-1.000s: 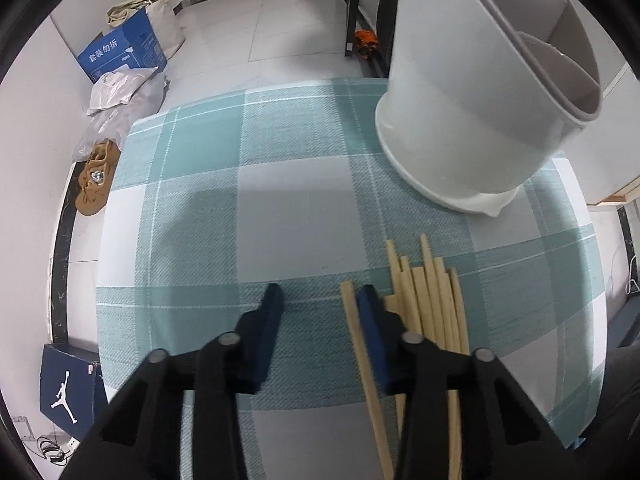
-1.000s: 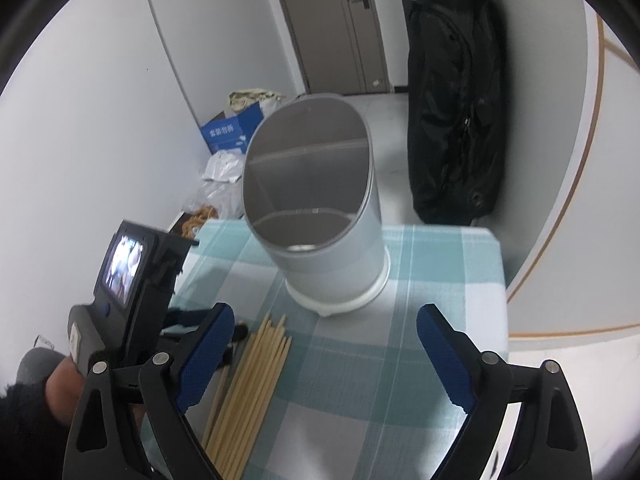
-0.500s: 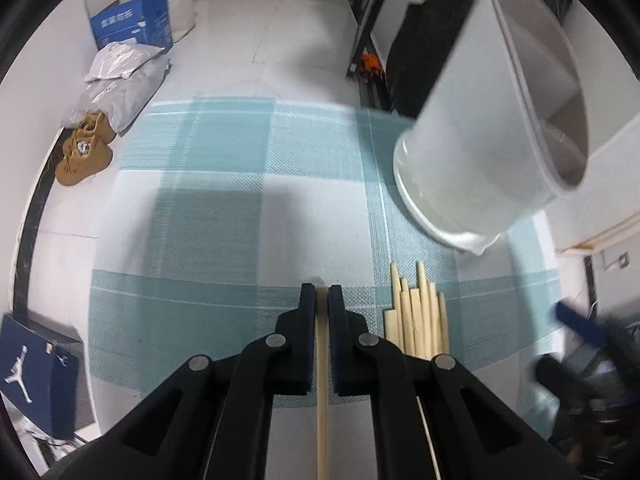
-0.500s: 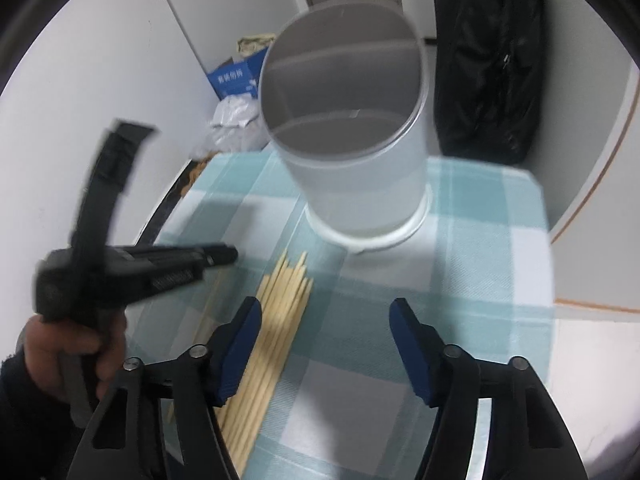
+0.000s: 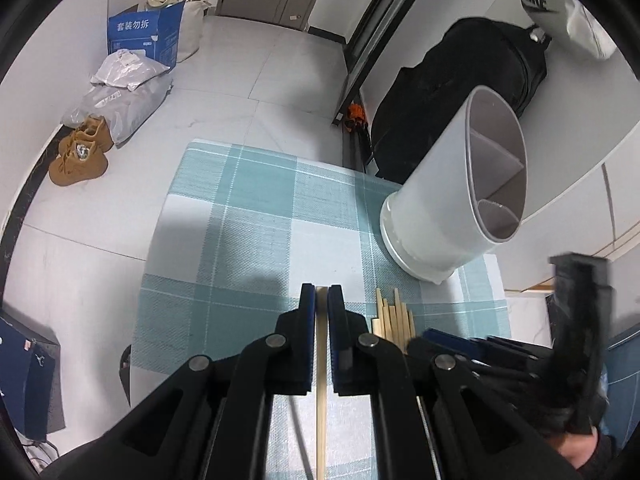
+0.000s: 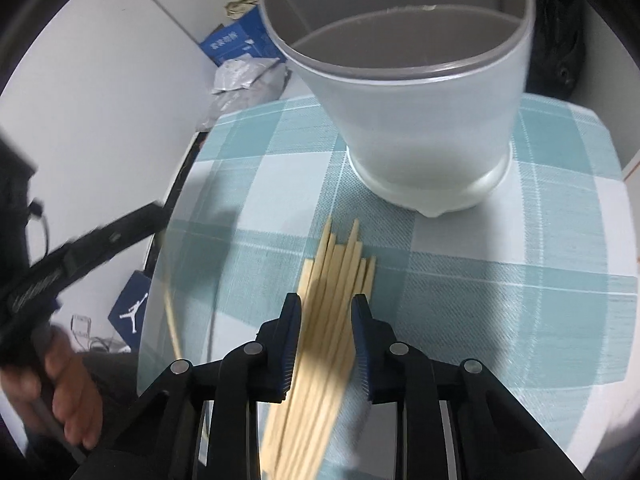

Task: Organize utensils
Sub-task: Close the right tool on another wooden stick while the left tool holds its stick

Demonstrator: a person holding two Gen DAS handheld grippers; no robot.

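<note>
My left gripper [image 5: 321,294] is shut on one wooden chopstick [image 5: 321,380] and holds it above the teal checked tablecloth [image 5: 248,232]. A bundle of wooden chopsticks [image 6: 336,280] lies on the cloth, and it also shows in the left wrist view [image 5: 390,318]. My right gripper [image 6: 326,304] straddles the bundle with its jaws partly closed around it, a gap left on each side. The white divided utensil holder [image 6: 416,120] stands just beyond the bundle; in the left wrist view [image 5: 456,200] it is at the right.
The small table's edges are close on all sides. On the floor to the left lie brown shoes [image 5: 80,156], grey bags [image 5: 120,96] and a blue box [image 5: 144,36]. A black bag [image 5: 460,92] leans behind the holder.
My left gripper closed on one chopstick and lifted it off the cloth. My right gripper came down over the bundle and narrowed its jaws around it.
</note>
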